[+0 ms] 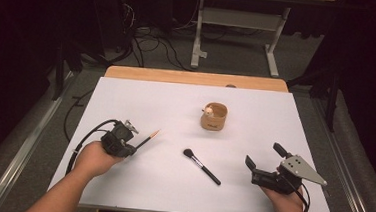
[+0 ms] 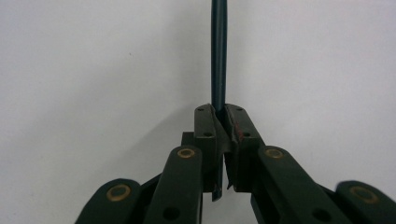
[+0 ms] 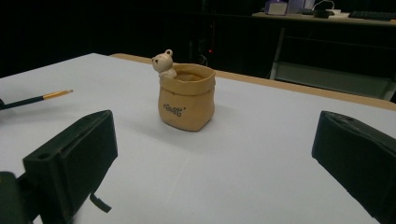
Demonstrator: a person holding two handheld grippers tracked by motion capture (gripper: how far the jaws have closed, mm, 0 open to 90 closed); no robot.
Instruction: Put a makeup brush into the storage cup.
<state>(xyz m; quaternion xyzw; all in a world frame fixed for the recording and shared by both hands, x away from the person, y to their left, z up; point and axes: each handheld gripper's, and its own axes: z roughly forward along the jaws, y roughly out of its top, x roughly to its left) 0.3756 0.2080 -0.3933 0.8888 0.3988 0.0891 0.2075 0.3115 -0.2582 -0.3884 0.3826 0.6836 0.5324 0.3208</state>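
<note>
The left hand-held gripper (image 1: 134,143) is clamping a pencil (image 1: 149,138) left of the pot (image 1: 214,116) (probably its destination); the right hand-held gripper (image 1: 265,157), jaws apart, is waiting near the makeup brush (image 1: 201,166)

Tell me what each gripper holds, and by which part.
The left gripper clamps a thin dark pencil-like stick near its plain back end, the orange tip pointing away. The right gripper is open, holding nothing.

cup (image 1: 214,116) behind brush (image 1: 201,165), pencil (image 1: 147,139) perhaps just above table (image 1: 141,95), left
</note>
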